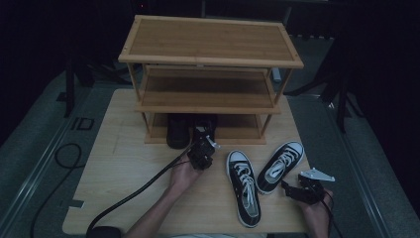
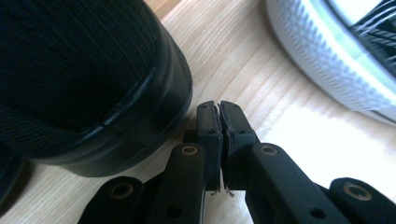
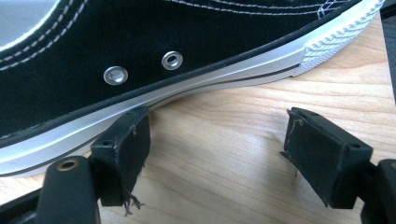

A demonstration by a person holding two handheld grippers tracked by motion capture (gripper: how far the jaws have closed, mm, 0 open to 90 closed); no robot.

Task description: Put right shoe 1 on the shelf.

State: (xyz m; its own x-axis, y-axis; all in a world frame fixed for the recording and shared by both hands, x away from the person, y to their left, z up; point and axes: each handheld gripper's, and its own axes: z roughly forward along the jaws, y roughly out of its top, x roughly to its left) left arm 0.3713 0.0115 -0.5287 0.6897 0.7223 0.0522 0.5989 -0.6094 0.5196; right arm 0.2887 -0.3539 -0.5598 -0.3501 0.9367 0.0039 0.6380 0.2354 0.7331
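Observation:
Two black shoes (image 1: 177,130) (image 1: 204,126) stand side by side on the bottom shelf of a bamboo shoe rack (image 1: 208,104). My left gripper (image 1: 206,141) is at the heel of the right-hand one (image 2: 84,70), low over the table. Its jaws (image 2: 218,106) are together with nothing between them. Two black-and-white canvas sneakers (image 1: 243,191) (image 1: 280,166) lie on the table in front of the rack. My right gripper (image 1: 287,187) rests open at the heel side of the right sneaker (image 3: 163,42). One of its pads (image 3: 126,140) sits at the white sole, the other over bare wood.
The rack's top and middle shelves (image 1: 208,91) hold nothing. The light wooden table (image 1: 124,173) has bare room at its left half. A black cable (image 1: 138,191) trails from the left gripper over the front edge. A sneaker's white toe (image 2: 327,60) lies close to the right of the left jaws.

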